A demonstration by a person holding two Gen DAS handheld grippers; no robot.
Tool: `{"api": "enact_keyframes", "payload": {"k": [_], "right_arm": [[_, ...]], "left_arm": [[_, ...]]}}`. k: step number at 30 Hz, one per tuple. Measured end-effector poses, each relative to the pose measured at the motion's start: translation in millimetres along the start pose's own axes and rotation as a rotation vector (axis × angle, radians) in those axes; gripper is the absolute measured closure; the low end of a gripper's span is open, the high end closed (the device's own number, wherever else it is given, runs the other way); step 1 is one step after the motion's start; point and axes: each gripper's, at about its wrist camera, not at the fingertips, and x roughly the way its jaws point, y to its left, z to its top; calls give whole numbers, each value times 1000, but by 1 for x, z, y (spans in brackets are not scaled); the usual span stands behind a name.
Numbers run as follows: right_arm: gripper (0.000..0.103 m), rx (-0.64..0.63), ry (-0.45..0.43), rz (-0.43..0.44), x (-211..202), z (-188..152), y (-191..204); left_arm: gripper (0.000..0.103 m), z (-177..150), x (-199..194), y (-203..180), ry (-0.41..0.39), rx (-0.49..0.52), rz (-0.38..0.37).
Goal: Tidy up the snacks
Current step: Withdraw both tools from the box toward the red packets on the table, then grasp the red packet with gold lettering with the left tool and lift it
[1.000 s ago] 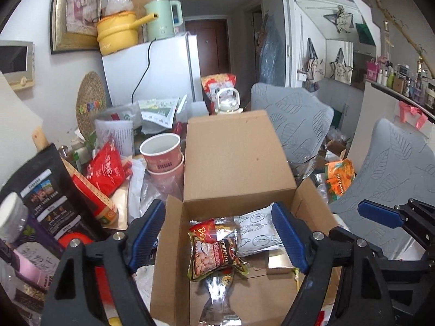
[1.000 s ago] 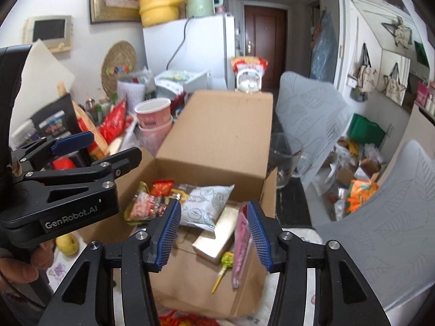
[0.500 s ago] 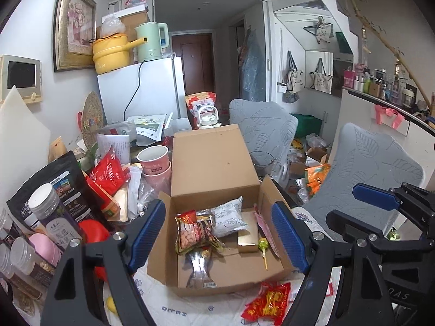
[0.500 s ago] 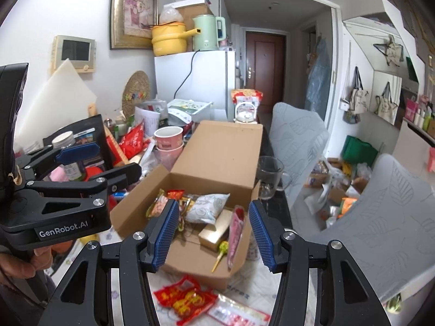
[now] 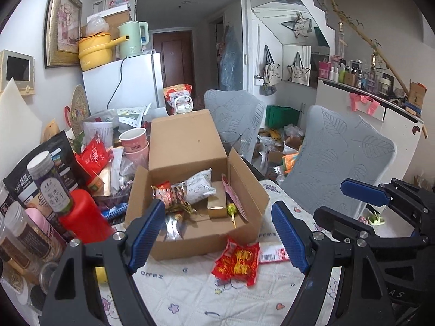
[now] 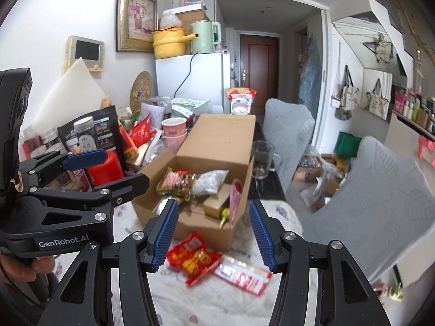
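An open cardboard box (image 5: 206,240) (image 6: 217,141) stands on the table and holds several snack packets, a small gold box (image 5: 216,203) and a lollipop (image 5: 231,209). A red and yellow snack packet (image 5: 238,262) (image 6: 193,258) lies on the tablecloth in front of the box, next to a flat red and white packet (image 6: 243,274). My left gripper (image 5: 217,233) is open and empty, held back above the table before the box. My right gripper (image 6: 213,231) is open and empty, above the two loose packets. The left gripper also shows in the right wrist view (image 6: 89,174).
Jars (image 5: 51,187), a red container (image 5: 84,220), bags and pink paper cups (image 5: 134,142) crowd the table's left side. A glass mug (image 6: 262,160) stands right of the box. Grey chairs (image 5: 339,157) are on the right. A white fridge (image 5: 122,84) is behind.
Both grippers have pulled back and up from the box, staying open. The loose packets in front of the box have come into view.
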Motion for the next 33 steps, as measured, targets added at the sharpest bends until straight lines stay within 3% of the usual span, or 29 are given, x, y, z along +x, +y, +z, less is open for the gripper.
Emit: {"api": "enact_keyframes", "payload": {"k": [15,33], "right_arm": [[49,83,91,-4,-6,-67,-13],[49,135,213,17,38,-122,-39]], "left_arm": [[22,-50,2,-16,79,-2,-35],[22,-100,70,-11,219,-72,-96]]}}
